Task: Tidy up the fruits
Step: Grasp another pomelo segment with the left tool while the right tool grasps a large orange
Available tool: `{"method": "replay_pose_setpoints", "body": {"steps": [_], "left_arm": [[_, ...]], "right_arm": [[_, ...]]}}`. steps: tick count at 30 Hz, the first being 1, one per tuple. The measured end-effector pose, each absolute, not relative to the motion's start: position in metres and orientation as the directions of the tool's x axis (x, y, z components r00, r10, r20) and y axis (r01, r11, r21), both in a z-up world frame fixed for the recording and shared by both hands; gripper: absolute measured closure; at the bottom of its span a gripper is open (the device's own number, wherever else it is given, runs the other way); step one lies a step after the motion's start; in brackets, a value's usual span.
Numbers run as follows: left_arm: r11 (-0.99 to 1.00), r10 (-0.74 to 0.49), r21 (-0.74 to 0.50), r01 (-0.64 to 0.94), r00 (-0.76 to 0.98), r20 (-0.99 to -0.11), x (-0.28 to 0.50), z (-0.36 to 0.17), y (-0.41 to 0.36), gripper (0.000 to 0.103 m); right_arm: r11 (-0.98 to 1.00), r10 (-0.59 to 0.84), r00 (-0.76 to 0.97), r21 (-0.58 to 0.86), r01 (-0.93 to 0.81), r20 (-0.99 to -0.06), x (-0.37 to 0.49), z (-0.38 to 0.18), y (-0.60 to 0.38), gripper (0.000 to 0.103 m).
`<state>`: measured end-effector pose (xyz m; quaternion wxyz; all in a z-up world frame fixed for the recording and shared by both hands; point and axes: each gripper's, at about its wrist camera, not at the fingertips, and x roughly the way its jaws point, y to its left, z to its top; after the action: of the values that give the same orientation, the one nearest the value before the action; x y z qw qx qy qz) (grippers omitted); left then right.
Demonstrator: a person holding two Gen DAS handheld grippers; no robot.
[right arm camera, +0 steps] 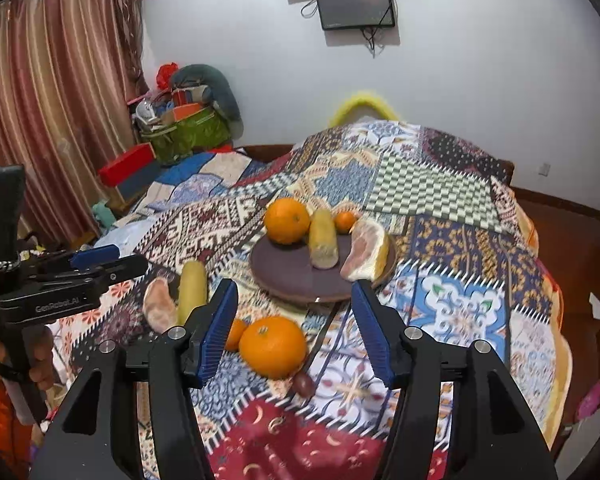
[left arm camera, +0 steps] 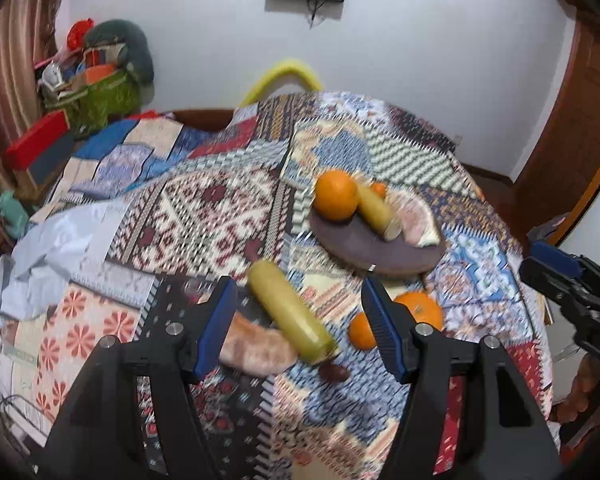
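Note:
A dark round plate (right arm camera: 288, 280) on the patchwork cloth holds a big orange (right arm camera: 287, 221), a yellow cob (right arm camera: 323, 238), a small tangerine (right arm camera: 345, 222) and a pomelo wedge (right arm camera: 366, 250). Nearer me on the cloth lie another big orange (right arm camera: 273, 346), a small tangerine (right arm camera: 235, 334), a dark red grape (right arm camera: 303, 384), a second yellow cob (left arm camera: 288, 312) and a second pomelo wedge (left arm camera: 256, 346). My left gripper (left arm camera: 298, 282) hovers open above that cob and wedge. My right gripper (right arm camera: 294, 286) hovers open above the loose orange, holding nothing.
The patchwork cloth (right arm camera: 440, 184) covers a round table that falls away at the right edge. Crumpled pale fabric (left arm camera: 60, 240) lies at the left. A red box (left arm camera: 36, 140) and a cluttered green bag (left arm camera: 100, 100) stand by the curtain. A yellow chair back (left arm camera: 284, 76) rises behind the table.

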<state>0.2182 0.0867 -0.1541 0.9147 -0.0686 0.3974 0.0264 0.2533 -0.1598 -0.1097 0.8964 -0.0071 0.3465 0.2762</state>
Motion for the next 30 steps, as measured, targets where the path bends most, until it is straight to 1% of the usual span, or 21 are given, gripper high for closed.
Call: {"method": "replay_pose_setpoints", "body": {"steps": [7,13,22,26,30], "left_arm": [[0.983,0.036,-0.079,-0.164,0.598,-0.800,0.213,-0.198,0.104,0.039],[0.979,0.011,-0.102,-0.179,0.541,-0.841,0.214,-0.229,0.111,0.039],[0.973,0.006,-0.117,-0.198,0.528,-0.849,0.229,-0.243,0.113,0.038],[0.968,-0.002,-0.136,-0.210,0.538,-0.843,0.237,-0.244,0.116,0.038],[0.972,0.010,-0.120,-0.200,0.548,-0.836,0.248,-0.246,0.112,0.039]], "right_arm": [[0.839,0.487,0.556,0.185,-0.511,-0.674,0.247,-0.134,-0.148,0.046],[0.833,0.478,0.511,0.183,-0.523,-0.714,0.244,-0.154,-0.138,0.046],[0.821,0.473,0.446,0.196,-0.537,-0.760,0.251,-0.178,-0.127,0.045],[0.815,0.478,0.425,0.208,-0.541,-0.768,0.256,-0.184,-0.121,0.043],[0.808,0.480,0.409,0.209,-0.551,-0.777,0.260,-0.189,-0.116,0.043]]}}
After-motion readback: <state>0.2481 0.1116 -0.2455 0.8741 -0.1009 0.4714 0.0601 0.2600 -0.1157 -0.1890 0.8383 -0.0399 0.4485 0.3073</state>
